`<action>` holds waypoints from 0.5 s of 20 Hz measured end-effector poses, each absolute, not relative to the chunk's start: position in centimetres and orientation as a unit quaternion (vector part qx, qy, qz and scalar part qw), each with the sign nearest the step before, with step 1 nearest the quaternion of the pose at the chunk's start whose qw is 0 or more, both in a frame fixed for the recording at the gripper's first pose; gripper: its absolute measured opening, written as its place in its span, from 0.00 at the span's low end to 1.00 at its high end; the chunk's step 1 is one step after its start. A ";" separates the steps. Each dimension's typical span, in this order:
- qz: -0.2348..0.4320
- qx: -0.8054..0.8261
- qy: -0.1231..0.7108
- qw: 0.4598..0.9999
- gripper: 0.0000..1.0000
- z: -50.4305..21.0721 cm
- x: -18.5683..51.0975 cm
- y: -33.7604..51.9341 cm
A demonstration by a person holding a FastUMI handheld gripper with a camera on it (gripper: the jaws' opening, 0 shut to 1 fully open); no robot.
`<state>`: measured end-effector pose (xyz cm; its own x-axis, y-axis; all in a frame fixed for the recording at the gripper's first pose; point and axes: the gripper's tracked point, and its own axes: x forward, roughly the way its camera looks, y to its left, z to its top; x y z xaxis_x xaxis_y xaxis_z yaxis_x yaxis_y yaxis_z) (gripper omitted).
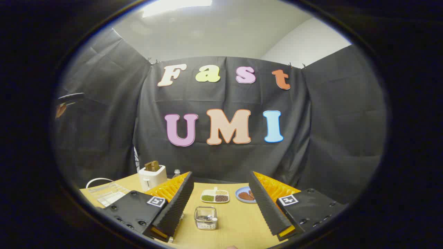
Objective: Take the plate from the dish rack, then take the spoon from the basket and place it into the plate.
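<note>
Gripper (221, 202) low in frame, fingers spread wide, holding nothing. Small wire basket (205, 218) on table (238, 224) between fingers, spoon (207, 218) inside. Dish rack (108, 193) lower left, plate (99, 181) standing in it. White toaster (152, 177) beside rack.

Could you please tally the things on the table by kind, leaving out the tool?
Toaster: 1
Dish rack: 1
Basket: 1
Divided tray: 1
Blue plate: 1
Bottle: 1
Total: 6
The tool is open, basket between its fingers.
</note>
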<state>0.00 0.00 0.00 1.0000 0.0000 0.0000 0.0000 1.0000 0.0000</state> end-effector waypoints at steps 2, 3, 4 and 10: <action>0.000 0.004 0.002 1.000 1.00 -0.1 0.1 -0.1; 0.000 0.005 0.004 1.000 1.00 -0.2 0.2 -0.3; 0.000 0.005 0.007 1.000 1.00 -0.4 0.2 -0.3; 0.008 -0.004 0.007 1.000 1.00 -0.1 0.5 0.4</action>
<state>0.46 0.43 -0.11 0.9998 0.0165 -0.0139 -0.0166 0.9998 -0.0079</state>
